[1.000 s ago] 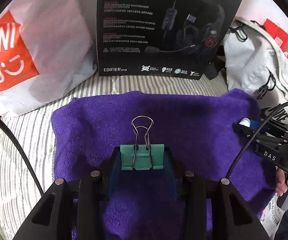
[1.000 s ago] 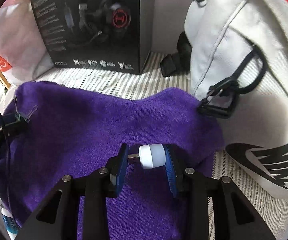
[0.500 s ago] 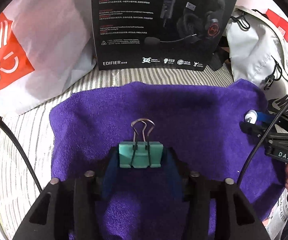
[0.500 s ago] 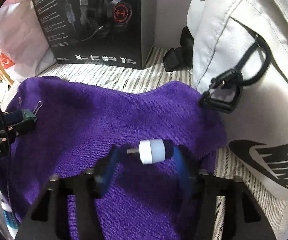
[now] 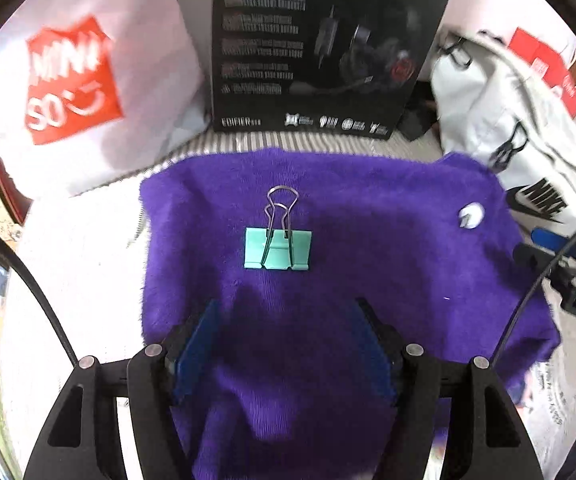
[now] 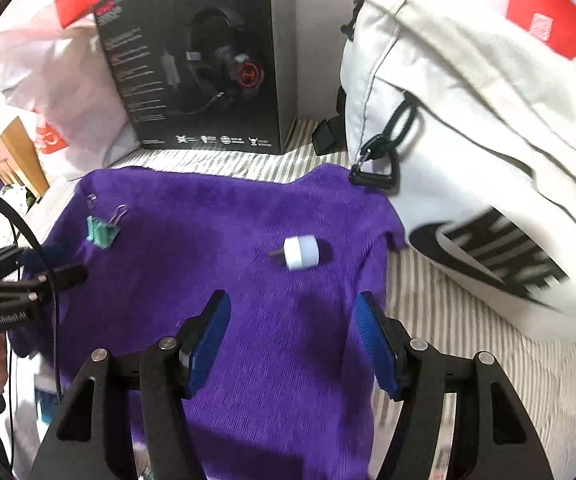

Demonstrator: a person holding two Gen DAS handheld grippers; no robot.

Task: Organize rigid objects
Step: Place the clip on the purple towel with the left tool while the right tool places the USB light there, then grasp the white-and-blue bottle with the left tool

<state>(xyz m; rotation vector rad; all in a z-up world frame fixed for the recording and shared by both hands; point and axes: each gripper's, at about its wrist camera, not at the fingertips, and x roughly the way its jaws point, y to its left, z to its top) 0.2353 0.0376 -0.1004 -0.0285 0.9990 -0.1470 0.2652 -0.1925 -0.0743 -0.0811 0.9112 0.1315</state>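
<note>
A green binder clip (image 5: 278,248) lies on the purple towel (image 5: 368,248), its wire handles pointing away. My left gripper (image 5: 288,340) is open and empty, pulled back a little behind the clip. A small white USB plug (image 6: 300,253) lies on the towel (image 6: 215,280) near its right edge. My right gripper (image 6: 294,340) is open and empty, a short way behind the plug. The clip also shows in the right wrist view (image 6: 103,233), and the plug in the left wrist view (image 5: 471,216).
A black headset box (image 5: 320,48) stands behind the towel. A white Miniso bag (image 5: 71,80) lies at the left, a white Nike backpack (image 6: 488,140) at the right. The towel rests on a striped cloth (image 6: 468,328).
Both grippers opened and let go: the clip and the plug now lie on the towel. Both grippers have drawn back and up from them.
</note>
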